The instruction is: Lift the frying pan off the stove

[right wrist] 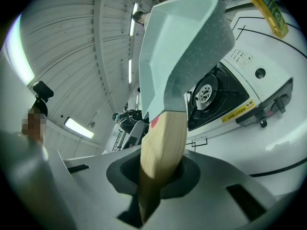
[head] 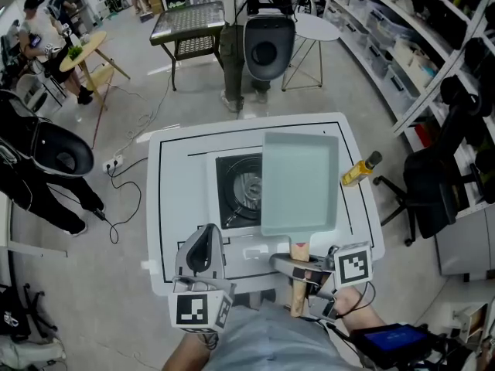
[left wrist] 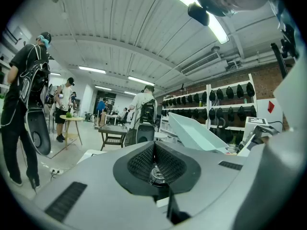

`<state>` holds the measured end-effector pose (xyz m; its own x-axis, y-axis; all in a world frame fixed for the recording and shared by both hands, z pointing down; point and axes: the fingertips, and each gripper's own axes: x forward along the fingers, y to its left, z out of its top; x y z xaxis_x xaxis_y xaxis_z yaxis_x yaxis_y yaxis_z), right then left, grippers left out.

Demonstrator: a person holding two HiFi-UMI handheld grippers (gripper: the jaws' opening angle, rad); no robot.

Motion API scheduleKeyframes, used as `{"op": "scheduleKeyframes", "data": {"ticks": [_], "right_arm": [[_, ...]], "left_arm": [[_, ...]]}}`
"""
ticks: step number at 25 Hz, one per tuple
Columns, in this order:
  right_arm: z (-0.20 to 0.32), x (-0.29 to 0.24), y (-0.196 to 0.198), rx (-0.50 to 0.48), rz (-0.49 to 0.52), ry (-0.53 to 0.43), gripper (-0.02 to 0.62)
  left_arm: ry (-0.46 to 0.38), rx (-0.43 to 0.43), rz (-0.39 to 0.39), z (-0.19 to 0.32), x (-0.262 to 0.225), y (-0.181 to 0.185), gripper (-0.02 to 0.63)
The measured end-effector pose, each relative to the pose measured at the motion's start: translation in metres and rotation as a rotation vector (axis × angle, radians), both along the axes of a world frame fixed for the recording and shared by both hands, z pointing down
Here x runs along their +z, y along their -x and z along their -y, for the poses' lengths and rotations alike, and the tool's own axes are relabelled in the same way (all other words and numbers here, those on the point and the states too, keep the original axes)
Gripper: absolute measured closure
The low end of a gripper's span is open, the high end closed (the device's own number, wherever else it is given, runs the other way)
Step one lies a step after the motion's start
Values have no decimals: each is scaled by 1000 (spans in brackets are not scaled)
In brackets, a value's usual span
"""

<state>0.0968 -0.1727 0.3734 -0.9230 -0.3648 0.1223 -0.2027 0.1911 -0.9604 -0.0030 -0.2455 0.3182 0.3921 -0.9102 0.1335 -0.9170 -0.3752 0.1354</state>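
Left gripper [head: 203,244]: jaws together on nothing. It sits low at the near-left of the tabletop [head: 172,207], just beside the stove.
Portable gas stove [head: 232,207]: stands mid-tabletop with its burner [head: 247,185] uncovered.
Frying pan [head: 300,182]: rectangular and pale green. It is held in the air over the stove's right part, and the right gripper view shows it clear of the burner.
Long axis: runs from the person outward. The wooden handle [head: 298,247] points toward the person, and the far lip points away, tipped upward.
Right gripper [head: 303,267]: jaws clamped on the wooden handle, well back from the pan body.
Doing it well: with the grip that far back, I judge the pan's weight will try to twist the handle. Keep the clamp firm, bring the pan level, and raise it straight, away from the bottle.
Yellow bottle [head: 359,171]: dark-capped, on the tabletop just right of the pan.
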Motion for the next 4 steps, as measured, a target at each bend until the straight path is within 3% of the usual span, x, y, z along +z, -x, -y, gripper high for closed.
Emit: {"op": "scheduleKeyframes", "data": {"ticks": [4], "right_arm": [[-2, 2, 2, -7, -4, -3, 526]], "left_arm": [[-1, -1, 1, -2, 1, 2, 588]]}}
